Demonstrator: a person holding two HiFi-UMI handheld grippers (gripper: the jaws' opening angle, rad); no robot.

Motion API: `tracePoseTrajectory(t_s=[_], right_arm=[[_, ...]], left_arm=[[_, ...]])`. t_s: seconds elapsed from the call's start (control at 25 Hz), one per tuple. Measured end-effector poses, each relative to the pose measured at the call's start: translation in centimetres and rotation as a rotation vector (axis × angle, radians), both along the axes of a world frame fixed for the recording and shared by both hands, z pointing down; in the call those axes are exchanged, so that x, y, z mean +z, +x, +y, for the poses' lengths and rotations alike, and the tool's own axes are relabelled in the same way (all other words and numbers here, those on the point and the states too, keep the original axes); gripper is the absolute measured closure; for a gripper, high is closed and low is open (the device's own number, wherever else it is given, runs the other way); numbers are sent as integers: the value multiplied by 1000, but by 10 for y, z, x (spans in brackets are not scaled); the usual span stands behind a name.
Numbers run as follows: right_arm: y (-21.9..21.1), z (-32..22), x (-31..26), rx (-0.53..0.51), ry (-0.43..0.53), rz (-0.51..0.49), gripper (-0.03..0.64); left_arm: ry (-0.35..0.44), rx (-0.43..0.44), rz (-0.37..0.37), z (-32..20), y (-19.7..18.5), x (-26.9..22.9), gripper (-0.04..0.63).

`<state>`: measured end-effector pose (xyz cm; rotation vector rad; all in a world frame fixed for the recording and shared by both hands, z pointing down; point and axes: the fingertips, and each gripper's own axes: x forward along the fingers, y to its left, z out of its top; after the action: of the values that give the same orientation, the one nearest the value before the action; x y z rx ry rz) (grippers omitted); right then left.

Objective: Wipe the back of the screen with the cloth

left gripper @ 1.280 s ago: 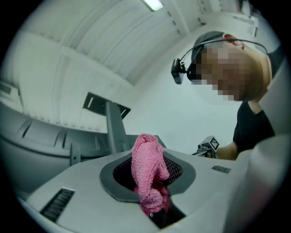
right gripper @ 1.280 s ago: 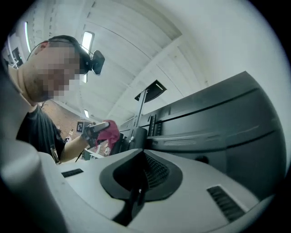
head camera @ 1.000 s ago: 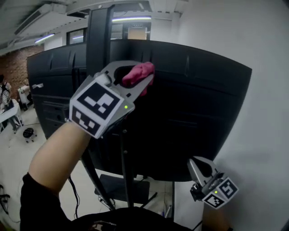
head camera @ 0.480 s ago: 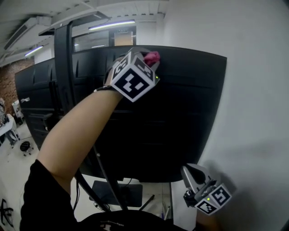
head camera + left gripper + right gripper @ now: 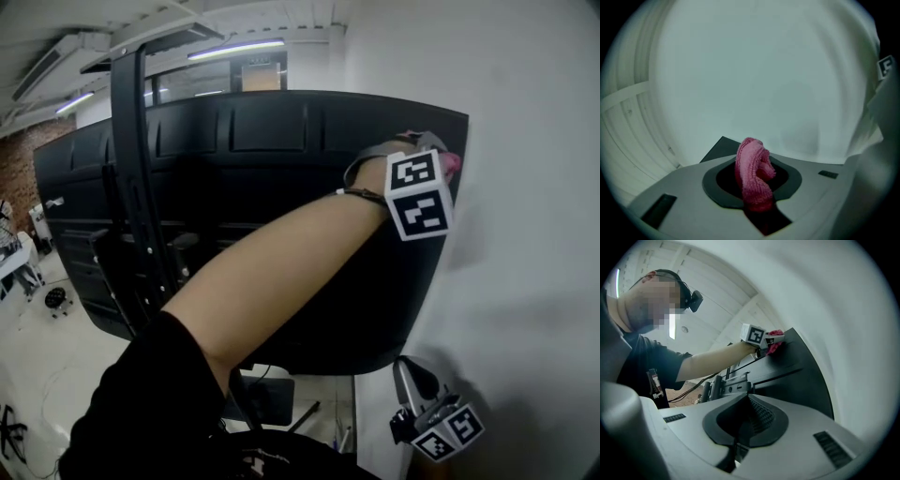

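Over the last second my wiping stroke has run along the upper back of the screen (image 5: 281,187), from beside the black stand pole (image 5: 141,187) near the middle out to the top right corner. I take that to mean the top band has had its pass, while the wide lower part of the back has not yet been wiped. The screen is a large, black, slightly curved panel with raised rectangular sections along its top. Its right edge stands close to a white wall (image 5: 525,187). My left arm reaches right across it, and my left gripper (image 5: 436,150) sits at that corner, closed on the cloth (image 5: 453,164) and holding it at the very edge of the panel. In the left gripper view I see mostly wall beyond the cloth and only a dark wedge of screen, so I judge this stroke has no panel left ahead of it. My right gripper (image 5: 412,375) has stayed low by the bottom right corner of the screen, jaws together and empty, taking no part. The cloth is pink and nubbly like terry. It is bunched into a thick fold that stands up from between the jaws.
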<state>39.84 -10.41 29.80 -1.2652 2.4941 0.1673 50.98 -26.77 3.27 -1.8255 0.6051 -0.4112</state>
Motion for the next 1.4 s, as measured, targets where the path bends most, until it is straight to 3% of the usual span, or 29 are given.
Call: tracePoseTrajectory(t_s=[0.08, 0.2, 0.28, 0.36, 0.48, 0.64, 0.8, 1.08, 1.28, 1.4], right_arm=[[1, -4, 0, -10, -2, 0, 611], [1, -10, -1, -31, -7, -4, 611], [1, -9, 1, -39, -14, -4, 611], [0, -6, 3, -49, -18, -1, 611], [-6, -1, 7, -59, -13, 9, 611], [-14, 5, 9, -62, -15, 18, 611], [-13, 8, 12, -32, -25, 3, 611], [1, 9, 18, 21, -29, -26, 611], [18, 13, 26, 64, -37, -62, 611], [22, 14, 26, 75, -37, -69, 611]], left_arm=[[7, 22, -38, 9, -36, 5, 506], [142, -60, -144, 7, -132, 14, 506], [243, -201, -243, -6, -209, 23, 506], [260, -382, -340, -30, -278, 36, 506], [239, -543, -454, -63, -321, 54, 506], [252, -556, -464, -68, -295, 59, 508], [257, -449, -497, -58, -228, 61, 508], [295, -351, -569, -51, -121, 70, 508], [260, -202, -514, -36, -40, 87, 506], [257, -146, -528, -27, -9, 108, 506]])
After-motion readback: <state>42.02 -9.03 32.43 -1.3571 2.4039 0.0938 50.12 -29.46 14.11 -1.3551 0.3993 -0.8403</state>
